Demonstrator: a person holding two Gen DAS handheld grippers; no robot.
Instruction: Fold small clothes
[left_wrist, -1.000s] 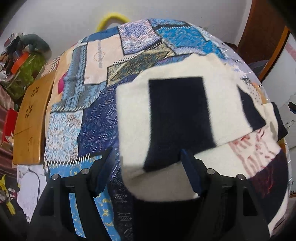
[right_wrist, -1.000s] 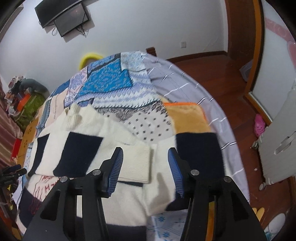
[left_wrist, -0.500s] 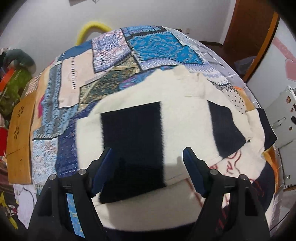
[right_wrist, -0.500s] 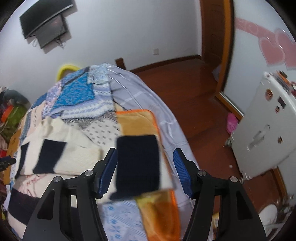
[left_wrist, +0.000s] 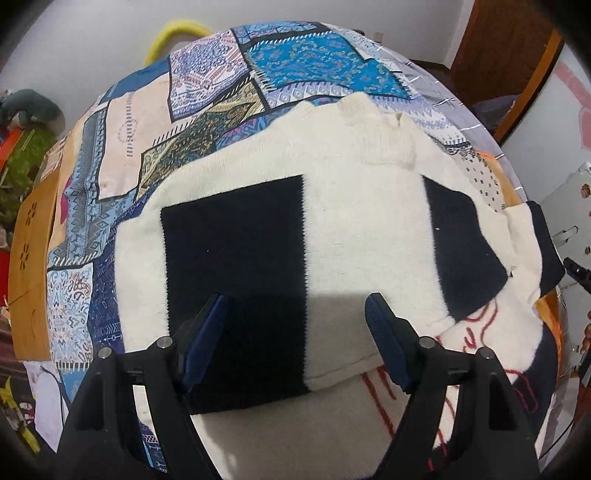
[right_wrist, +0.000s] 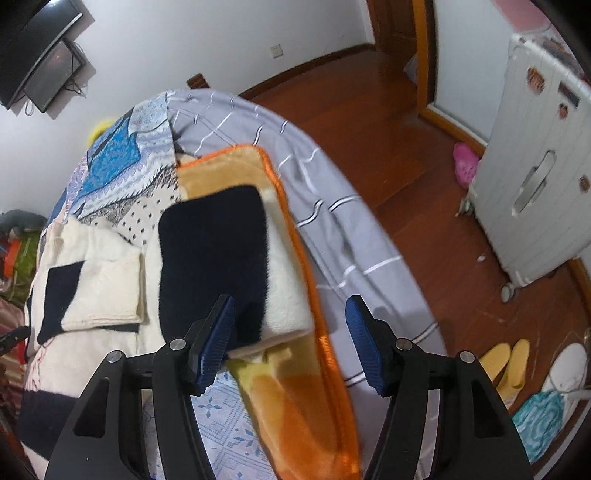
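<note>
Both views have shifted along the sweater (left_wrist: 354, 229). Left gripper (left_wrist: 295, 339) open, empty; right gripper (right_wrist: 288, 339) likewise. Only right view shows wood floor (right_wrist: 399, 155), suitcase (right_wrist: 535, 177). Patchwork bedspread (left_wrist: 258, 74) beneath.

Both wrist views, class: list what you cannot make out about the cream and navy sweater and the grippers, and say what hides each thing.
- Left wrist view: the sweater hem is cut off by the bottom edge and covered by the left gripper.
- Left wrist view: the red lettering is partly covered by the folded sleeve, unreadable.
- Right wrist view: the right sleeve end passes behind the right gripper.
- Right wrist view: the orange blanket is blurred.
</note>
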